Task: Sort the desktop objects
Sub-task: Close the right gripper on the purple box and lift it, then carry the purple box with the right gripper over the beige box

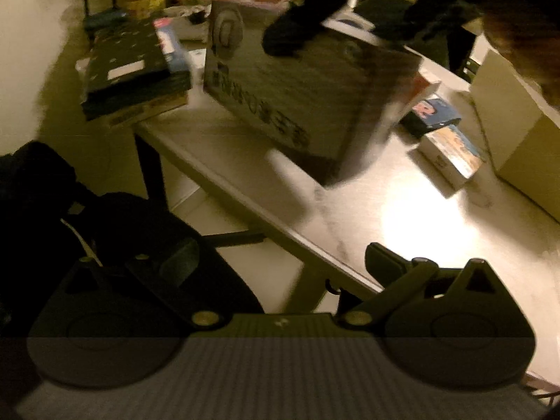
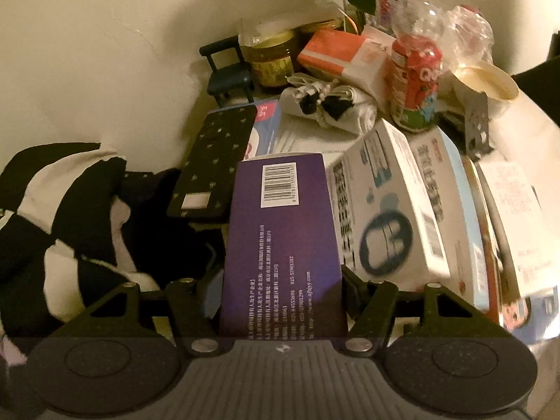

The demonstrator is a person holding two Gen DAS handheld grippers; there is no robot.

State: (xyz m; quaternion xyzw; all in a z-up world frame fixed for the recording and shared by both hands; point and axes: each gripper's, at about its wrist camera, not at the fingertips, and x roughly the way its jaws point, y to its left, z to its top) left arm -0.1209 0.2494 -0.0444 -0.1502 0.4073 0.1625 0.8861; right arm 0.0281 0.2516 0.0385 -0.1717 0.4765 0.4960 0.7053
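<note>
Two grippers: one in each wrist view, both tilted down toward a crowded table (image 1: 402, 217).
Right gripper (image 2: 282, 301): jaws narrowed onto a purple box (image 2: 281, 241), one finger hard against each long side, and it's held!
Purple box: upright between the jaws, barcode end pointing away from the camera, white print running down its face.
Behind it: a dark star-patterned notebook (image 2: 213, 161) lies up and to the left, at the table's left edge.
To its right: a white and blue carton (image 2: 388, 203) sits just beside the purple box, tilted and blurred.
Far end: a small dark toy chair (image 2: 229, 70), a jar (image 2: 271, 57), an orange and white pack (image 2: 346, 57) and a red-labelled bottle (image 2: 416, 77) crowd against the wall.
Left gripper (image 1: 280, 266): jaws spread wide, nothing between them, hovering over the table's near edge.
Left view, mid-table: a big grey carton (image 1: 297, 105), blurred, with dark shapes across its top that I can't make out.
Right of it: two small boxes (image 1: 448, 140) lie on the bare table.
Off the table: black and white fabric (image 2: 70, 210) bunched to the left.
</note>
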